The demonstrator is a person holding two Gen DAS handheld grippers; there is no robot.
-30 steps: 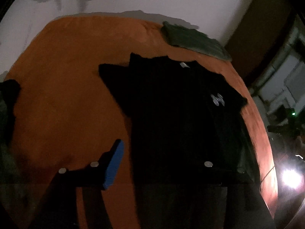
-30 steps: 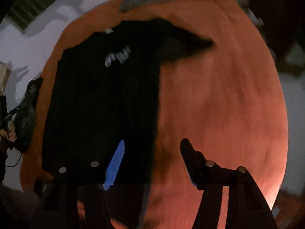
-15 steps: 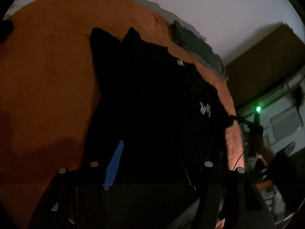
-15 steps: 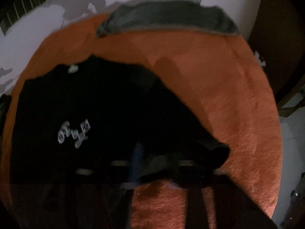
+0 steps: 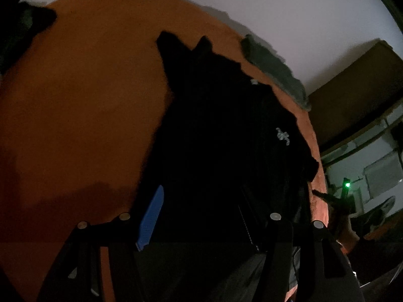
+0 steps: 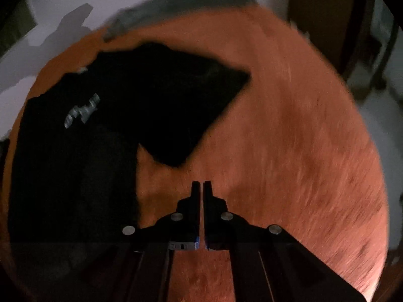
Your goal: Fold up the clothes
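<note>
The left gripper [image 5: 201, 216] has its 2 fingers spread wide apart, the blue-padded one [image 5: 151, 219] at the black T-shirt's left edge and the other dark against the cloth; whether either touches the fabric cannot be told in the dim light. The black T-shirt [image 5: 221, 130] lies spread on an orange fuzzy blanket [image 5: 80, 105], with a small white logo [image 5: 283, 136] on its chest. A folded grey-green garment [image 5: 274, 68] sits at the blanket's far edge, apart from the shirt. The right gripper [image 6: 202, 188] has its fingers pressed together on nothing, over bare blanket just right of the shirt, below its sleeve [image 6: 196, 115].
</note>
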